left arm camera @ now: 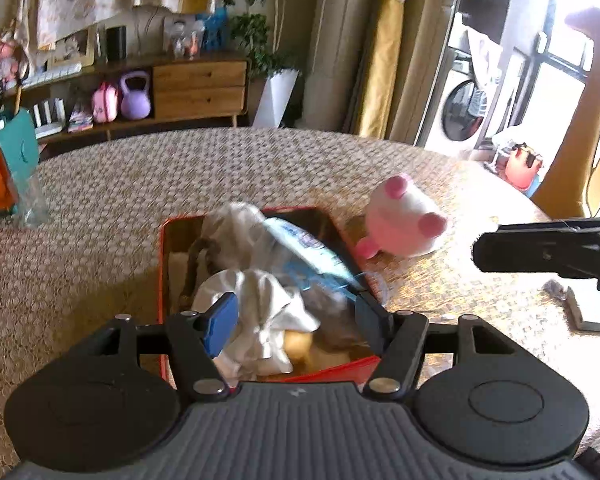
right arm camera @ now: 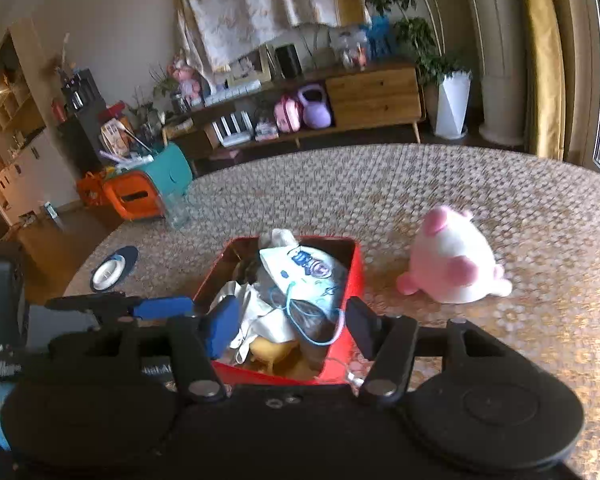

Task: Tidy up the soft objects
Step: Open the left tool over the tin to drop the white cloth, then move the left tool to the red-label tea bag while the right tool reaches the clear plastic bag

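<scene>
A red box (left arm camera: 162, 280) (right arm camera: 356, 276) sits on the table, filled with soft things: a white cloth (left arm camera: 260, 300) (right arm camera: 256, 312), a white bag with blue print and a blue cord (left arm camera: 300, 244) (right arm camera: 304, 268), and something yellow (left arm camera: 298, 344) (right arm camera: 272, 354) underneath. A pink and white plush toy (left arm camera: 404, 224) (right arm camera: 456, 264) lies on the table right of the box. My left gripper (left arm camera: 296, 316) hangs open over the box's near end with nothing gripped. My right gripper (right arm camera: 291, 324) is also open above the box, holding nothing. Its black finger shows at the right edge of the left wrist view.
The round table (left arm camera: 180, 168) (right arm camera: 380, 184) has a woven patterned cover. At its far left stand a clear plastic item (right arm camera: 178, 208) and an orange and teal case (right arm camera: 140, 196). A small blue and white dish (right arm camera: 112, 268) lies left of the box. Small grey bits (left arm camera: 580, 312) lie at right.
</scene>
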A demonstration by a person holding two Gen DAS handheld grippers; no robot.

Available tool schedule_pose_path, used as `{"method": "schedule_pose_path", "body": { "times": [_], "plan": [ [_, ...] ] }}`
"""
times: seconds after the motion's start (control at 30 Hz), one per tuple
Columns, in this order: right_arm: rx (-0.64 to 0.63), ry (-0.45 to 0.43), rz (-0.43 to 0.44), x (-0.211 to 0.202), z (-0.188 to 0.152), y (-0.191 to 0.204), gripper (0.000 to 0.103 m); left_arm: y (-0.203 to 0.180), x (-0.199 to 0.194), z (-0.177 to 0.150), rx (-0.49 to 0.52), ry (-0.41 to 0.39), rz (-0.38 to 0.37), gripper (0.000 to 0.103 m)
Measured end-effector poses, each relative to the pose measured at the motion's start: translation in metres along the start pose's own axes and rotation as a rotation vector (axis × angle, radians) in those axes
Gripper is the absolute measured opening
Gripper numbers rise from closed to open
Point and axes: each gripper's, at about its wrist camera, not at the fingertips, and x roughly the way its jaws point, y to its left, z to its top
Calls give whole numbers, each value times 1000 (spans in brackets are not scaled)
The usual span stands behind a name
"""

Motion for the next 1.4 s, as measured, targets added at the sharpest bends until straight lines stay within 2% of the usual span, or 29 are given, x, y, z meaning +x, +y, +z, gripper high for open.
{"method": "schedule_pose_path", "body": {
  "times": [0.17, 0.53, 0.87, 0.97, 1.17, 1.3, 1.4],
  "plan": [
    [13, -42, -30, -39, -5, -17, 63, -26, -15, 6, 28, -31, -37, 71],
    [76, -112, -141, -104, -30, -66, 69, -104, -22, 13, 100, -29, -131, 72],
    [162, -152, -233, -145, -63, -117, 78, -180, -14, 14, 166, -43, -213, 76],
    [192, -171, -258, -159, -71, -131, 83, -201, -11, 13, 176, -47, -238, 84],
    [230, -201, -322, -185, -86, -162, 89, -245, -2, 11, 196, -36, -265, 86],
    [262, -211, -369, -200, -95, -187, 93, -273, 6, 8, 226, -46, -251, 99],
    [275, -214, -405, -207, -99, -205, 96, -289, 12, 6, 248, -57, -262, 99]
  ]
}}
